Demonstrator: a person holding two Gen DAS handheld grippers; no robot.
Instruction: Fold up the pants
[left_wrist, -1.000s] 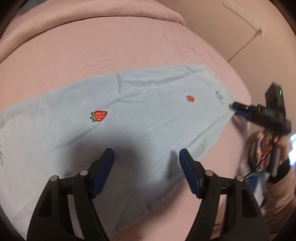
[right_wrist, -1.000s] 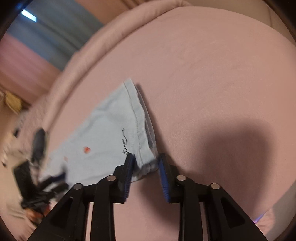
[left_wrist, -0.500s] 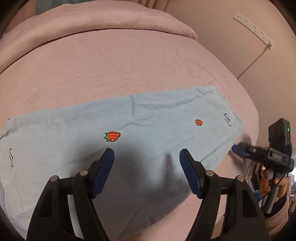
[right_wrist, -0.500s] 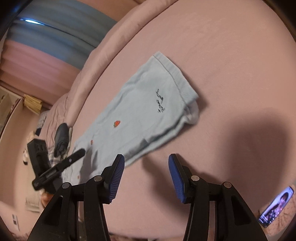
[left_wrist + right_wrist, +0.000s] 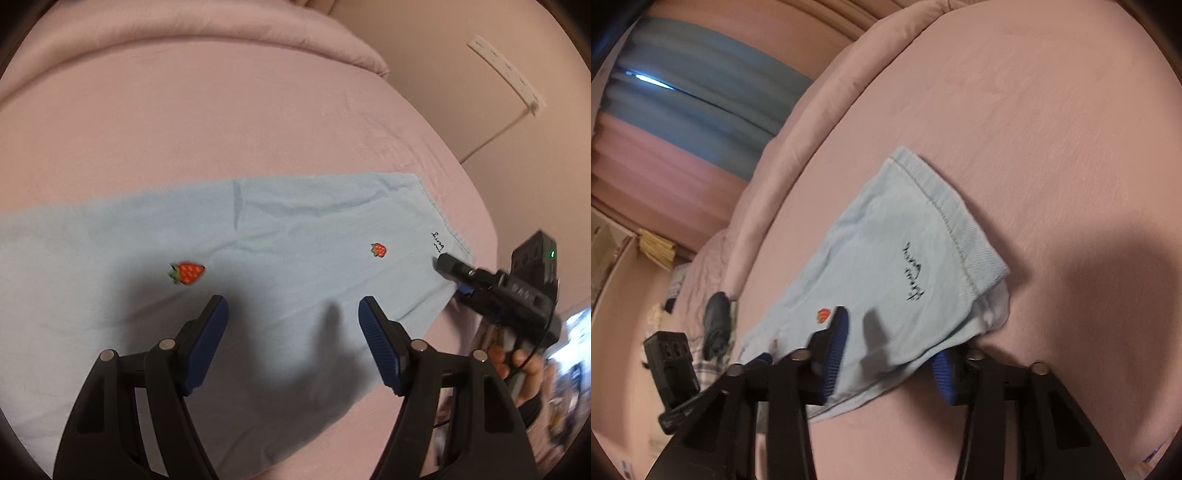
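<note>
Pants [image 5: 295,236], light blue, lie flat across the pink bed [image 5: 221,122], and we have one pair to work with. We count two strawberry patches in the left wrist view: a bigger one [image 5: 187,273] near our left claw and a smaller one [image 5: 379,250] toward the hem. Beside that hem sits one line of black script [image 5: 437,242].

Our left claw [image 5: 293,321] hovers over the cloth with its two blue pads set wide and nothing between them; its shadow falls on the fabric just ahead. Whether the tips touch the cloth, we cannot tell.

Over on the far side, our right claw [image 5: 890,350] has the near edge of the pant leg running between its two pads. Its jaws have just been closing and now stand narrow, with the fabric in the gap; one pad lies over the cloth, the other sits at its edge under a fold. From the left wrist view we see that claw's black body [image 5: 495,291] at the hem corner, with one hand [image 5: 517,363] gripping its handle.

One white power strip [image 5: 506,70] hangs on the wall, its single cord trailing down. Blue curtains [image 5: 694,96] hang behind the bed.
</note>
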